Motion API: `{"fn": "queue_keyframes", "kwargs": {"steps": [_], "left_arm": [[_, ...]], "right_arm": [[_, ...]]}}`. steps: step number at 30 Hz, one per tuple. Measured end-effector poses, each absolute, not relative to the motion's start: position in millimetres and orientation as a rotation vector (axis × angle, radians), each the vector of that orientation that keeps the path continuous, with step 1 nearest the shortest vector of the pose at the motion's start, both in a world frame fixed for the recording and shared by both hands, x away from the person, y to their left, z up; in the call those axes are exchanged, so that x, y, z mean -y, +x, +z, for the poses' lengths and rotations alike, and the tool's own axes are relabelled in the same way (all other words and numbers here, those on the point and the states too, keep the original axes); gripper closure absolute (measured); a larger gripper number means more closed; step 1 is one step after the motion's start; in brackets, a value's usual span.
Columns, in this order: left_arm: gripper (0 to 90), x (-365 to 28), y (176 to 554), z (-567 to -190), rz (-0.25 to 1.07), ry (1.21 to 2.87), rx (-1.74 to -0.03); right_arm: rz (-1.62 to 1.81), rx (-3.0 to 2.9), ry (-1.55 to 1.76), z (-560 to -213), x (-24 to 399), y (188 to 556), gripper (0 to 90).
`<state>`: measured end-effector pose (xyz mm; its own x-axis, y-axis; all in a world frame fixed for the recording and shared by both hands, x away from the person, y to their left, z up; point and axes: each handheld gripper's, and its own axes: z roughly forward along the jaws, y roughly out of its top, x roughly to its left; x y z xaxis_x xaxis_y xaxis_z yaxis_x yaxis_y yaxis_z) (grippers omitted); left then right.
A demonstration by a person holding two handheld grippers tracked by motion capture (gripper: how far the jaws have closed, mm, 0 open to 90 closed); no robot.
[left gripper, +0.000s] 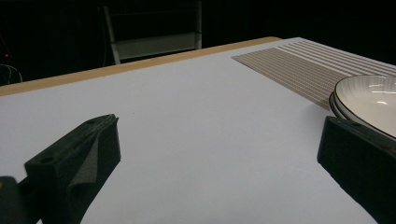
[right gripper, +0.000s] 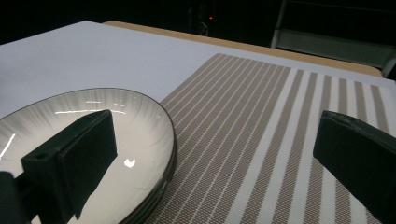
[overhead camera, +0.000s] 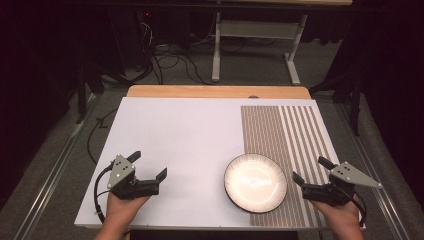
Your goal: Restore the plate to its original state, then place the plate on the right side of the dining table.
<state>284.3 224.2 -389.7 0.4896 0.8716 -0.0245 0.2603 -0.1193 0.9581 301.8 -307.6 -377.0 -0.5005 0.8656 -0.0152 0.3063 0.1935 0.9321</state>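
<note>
— Both pairs of jaws are standing wide apart, are they?

— Yes. On the right gripper point(overhead camera: 312, 171) the jaws are gaping with nothing between them, and the left gripper point(overhead camera: 148, 165) is showing the same wide spread over bare white surface.

— Where is the plate point(overhead camera: 255, 182) sitting?

— It is lying flat near the front edge of the table point(overhead camera: 170, 130), its left part on the white sheet and its right part overlapping the striped placemat point(overhead camera: 285, 130). The right gripper is hovering just beside its right rim, apart from it.

— What is the right gripper view giving?

— One jaw is rising in front of the plate point(right gripper: 84, 140), the other is standing over the placemat point(right gripper: 261, 116). No pad is pressing on the rim.

— And the left hand point(overhead camera: 122, 210)?

— It is resting near the front left corner, well apart from the plate. In the left gripper view the plate point(left gripper: 369, 100) is peeking out behind the right-side jaw, at the edge of the placemat point(left gripper: 303, 65).

— The right hand point(overhead camera: 340, 215)?

— It is coming in from the bottom right, holding its gripper low over the stripes.
</note>
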Motion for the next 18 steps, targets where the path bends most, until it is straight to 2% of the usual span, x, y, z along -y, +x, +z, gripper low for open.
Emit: {"fn": "queue_keyframes", "kwargs": {"steps": [18], "left_arm": [[0.0, -220, 288, -391, 0.677, 1.669, -0.98]], "right_arm": [[1.314, -1.83, 1.093, -375, 323, 300, 0.7]]}}
